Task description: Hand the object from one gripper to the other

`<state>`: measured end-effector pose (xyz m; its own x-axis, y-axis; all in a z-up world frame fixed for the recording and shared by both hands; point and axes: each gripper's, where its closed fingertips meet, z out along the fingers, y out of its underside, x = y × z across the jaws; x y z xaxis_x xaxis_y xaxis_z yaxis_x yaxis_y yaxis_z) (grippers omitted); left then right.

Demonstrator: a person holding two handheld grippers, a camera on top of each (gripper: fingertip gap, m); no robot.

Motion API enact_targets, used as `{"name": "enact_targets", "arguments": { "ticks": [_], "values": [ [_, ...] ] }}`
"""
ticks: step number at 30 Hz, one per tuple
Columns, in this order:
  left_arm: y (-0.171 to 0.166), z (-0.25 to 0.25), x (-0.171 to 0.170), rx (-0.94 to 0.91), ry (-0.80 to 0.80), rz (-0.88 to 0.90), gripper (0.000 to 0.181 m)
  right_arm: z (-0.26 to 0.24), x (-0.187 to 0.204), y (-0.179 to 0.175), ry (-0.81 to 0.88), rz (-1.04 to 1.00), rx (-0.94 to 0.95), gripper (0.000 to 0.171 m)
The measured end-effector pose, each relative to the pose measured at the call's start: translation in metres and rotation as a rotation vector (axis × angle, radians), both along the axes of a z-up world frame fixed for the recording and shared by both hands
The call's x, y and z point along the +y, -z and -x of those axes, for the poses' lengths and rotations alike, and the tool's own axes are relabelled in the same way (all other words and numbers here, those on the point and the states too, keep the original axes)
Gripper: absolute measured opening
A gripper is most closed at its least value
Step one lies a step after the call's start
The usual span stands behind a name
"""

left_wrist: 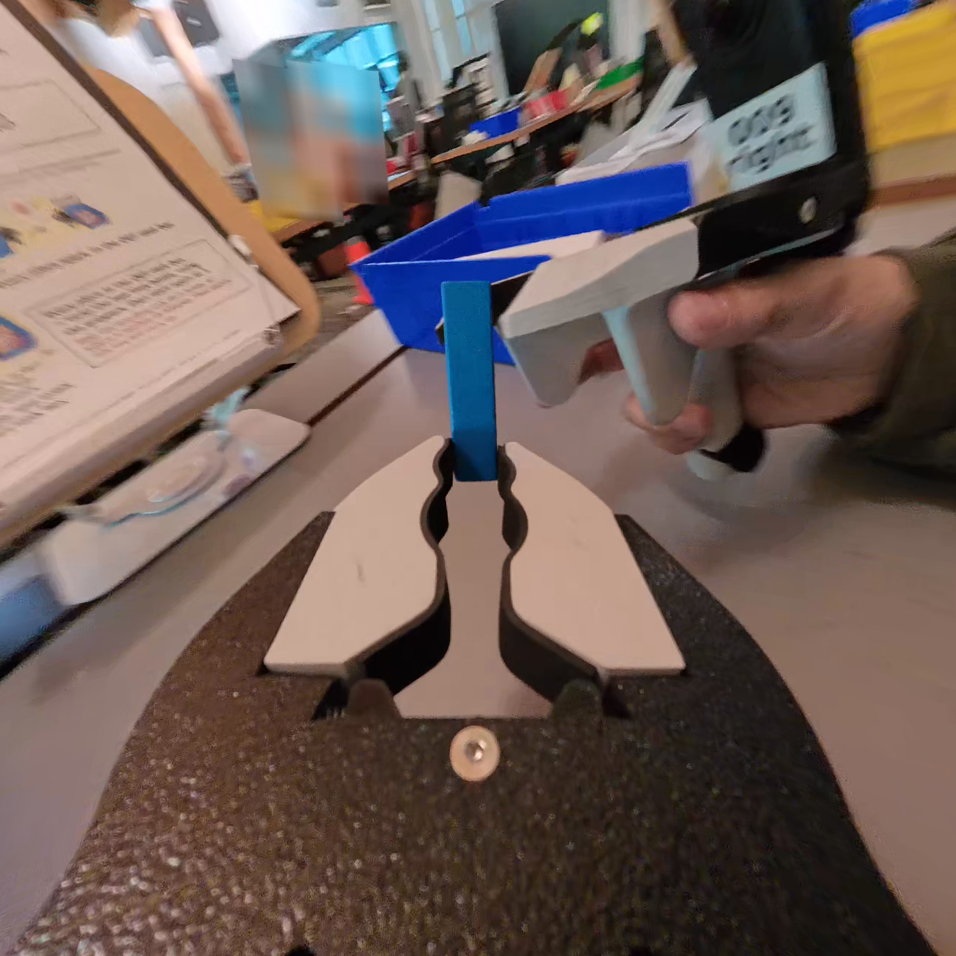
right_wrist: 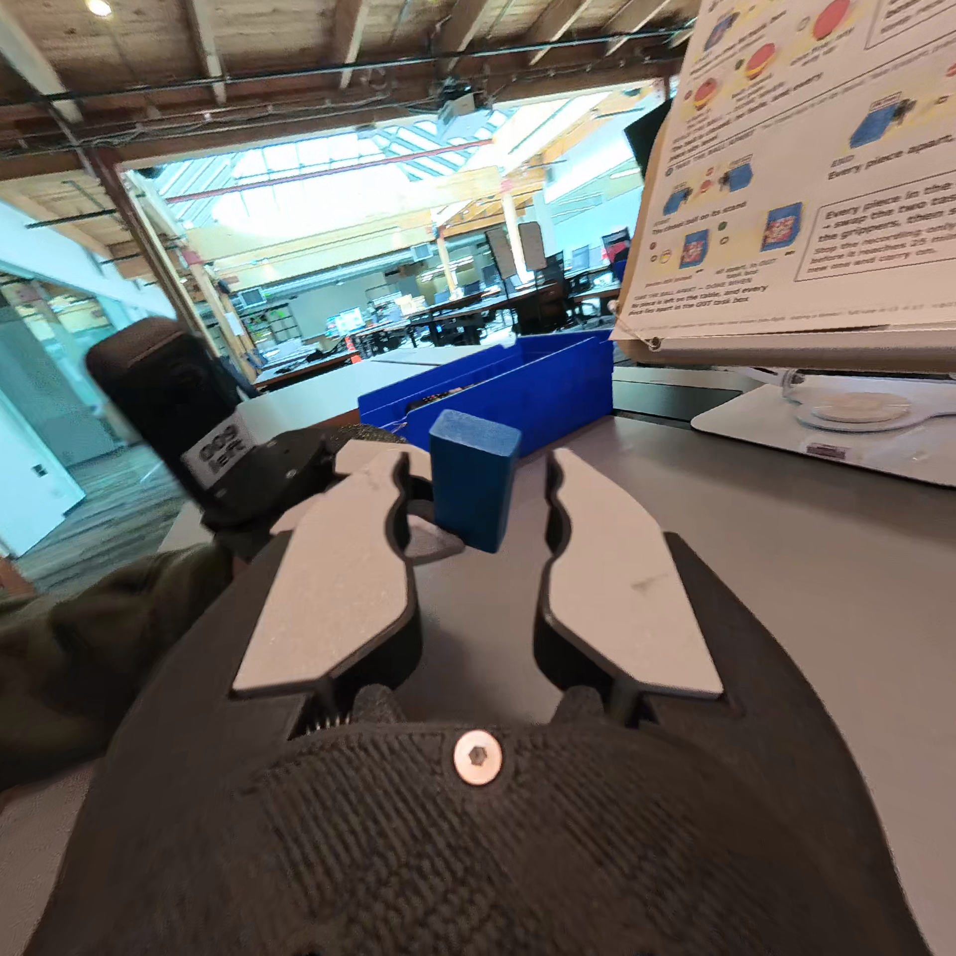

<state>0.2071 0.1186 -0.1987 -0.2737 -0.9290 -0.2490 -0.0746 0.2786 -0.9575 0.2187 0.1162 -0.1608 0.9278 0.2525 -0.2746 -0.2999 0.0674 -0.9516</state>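
A blue rectangular block (left_wrist: 468,372) stands upright, pinched at its lower end by my left gripper (left_wrist: 473,455), which is shut on it above the grey table (left_wrist: 776,595). My right gripper (left_wrist: 491,297) comes in from the right, with a finger on either side of the block's upper part. In the right wrist view the right gripper (right_wrist: 476,460) is open, and the block (right_wrist: 473,491) sits between its fingertips with a gap on each side. The left gripper (right_wrist: 411,509) shows there at the left, holding the block from below.
A blue bin (left_wrist: 517,233) (right_wrist: 517,393) stands just behind the block. An instruction board (left_wrist: 103,258) (right_wrist: 802,181) leans on a white stand base (left_wrist: 181,481) (right_wrist: 853,429) to one side. A person's hand (left_wrist: 776,352) grips the right gripper's handle.
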Motion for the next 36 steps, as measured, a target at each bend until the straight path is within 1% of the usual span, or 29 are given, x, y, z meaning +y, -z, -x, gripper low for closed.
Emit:
{"name": "enact_targets", "arguments": {
  "ticks": [1, 2, 3, 4, 5, 6, 8, 10, 12, 13, 15, 16, 18, 20, 23, 25, 28, 29, 30, 32, 34, 35, 36],
  "values": [
    [-0.004, 0.004, 0.000, -0.003, 0.051, 0.073, 0.015, 0.001, -0.002, 0.000, -0.031, 0.006, -0.005, 0.058],
    [-0.010, 0.008, -0.001, -0.022, 0.099, 0.150, 0.015, 0.002, -0.004, -0.002, -0.069, 0.004, -0.002, 0.058],
    [-0.016, 0.014, -0.006, -0.022, 0.188, 0.231, 0.015, 0.002, -0.007, -0.005, -0.095, -0.012, 0.015, 0.058],
    [-0.021, 0.022, -0.011, -0.012, 0.283, 0.305, 0.015, 0.003, -0.010, -0.010, -0.124, -0.043, 0.041, 0.055],
    [-0.025, 0.028, -0.014, -0.001, 0.350, 0.364, 0.015, 0.006, -0.014, -0.016, -0.163, -0.085, 0.069, 0.048],
    [-0.027, 0.034, -0.018, 0.023, 0.416, 0.408, 0.015, 0.010, -0.018, -0.022, -0.201, -0.122, 0.100, 0.045],
    [-0.025, 0.040, -0.022, 0.066, 0.486, 0.455, 0.015, 0.024, -0.023, -0.028, -0.298, -0.156, 0.125, 0.044],
    [-0.017, 0.044, -0.029, 0.132, 0.539, 0.470, 0.015, 0.037, -0.023, -0.026, -0.356, -0.144, 0.090, 0.041],
    [-0.009, 0.044, -0.035, 0.174, 0.552, 0.443, 0.015, 0.045, -0.021, -0.021, -0.349, -0.134, 0.012, 0.021],
    [-0.007, 0.044, -0.038, 0.184, 0.556, 0.424, 0.015, 0.047, -0.021, -0.020, -0.341, -0.139, -0.017, 0.017],
    [-0.006, 0.039, -0.036, 0.177, 0.519, 0.417, 0.016, 0.045, -0.019, -0.020, -0.327, -0.112, -0.048, 0.016],
    [-0.007, 0.034, -0.032, 0.154, 0.478, 0.415, 0.016, 0.041, -0.017, -0.020, -0.294, -0.103, -0.053, 0.016],
    [-0.009, 0.023, -0.019, 0.066, 0.340, 0.359, 0.020, 0.026, -0.012, -0.021, -0.165, -0.107, -0.044, 0.016],
    [-0.013, 0.014, -0.009, -0.038, 0.196, 0.233, 0.045, 0.007, -0.007, -0.017, -0.021, -0.094, -0.006, 0.016],
    [-0.005, 0.003, -0.009, -0.061, 0.049, -0.011, 0.053, -0.008, -0.005, -0.011, 0.097, -0.087, 0.036, 0.016],
    [0.003, -0.006, -0.009, -0.027, -0.053, -0.093, 0.052, -0.006, -0.003, -0.009, 0.099, -0.072, 0.020, 0.016],
    [0.015, -0.014, -0.009, 0.040, -0.159, -0.113, 0.049, 0.000, 0.000, -0.008, 0.123, -0.060, -0.050, 0.016],
    [0.014, -0.014, -0.005, 0.040, -0.197, -0.114, 0.039, 0.002, 0.001, -0.006, 0.122, -0.047, -0.060, 0.016],
    [0.014, -0.013, -0.004, 0.040, -0.207, -0.120, 0.035, 0.002, 0.001, -0.006, 0.129, -0.046, -0.065, 0.016],
    [0.012, -0.013, -0.004, 0.047, -0.191, -0.103, 0.034, 0.002, 0.001, -0.008, 0.130, -0.055, -0.058, 0.016],
    [0.013, -0.012, -0.006, 0.065, -0.138, -0.053, 0.034, 0.003, 0.000, -0.008, 0.091, -0.064, -0.060, 0.016],
    [0.012, -0.011, -0.008, 0.068, -0.101, -0.022, 0.034, 0.005, -0.002, -0.008, 0.058, -0.078, -0.079, 0.018],
    [0.011, -0.009, -0.009, 0.073, -0.053, 0.020, 0.034, 0.008, -0.004, -0.010, 0.021, -0.096, -0.096, 0.029]
  ]
}}
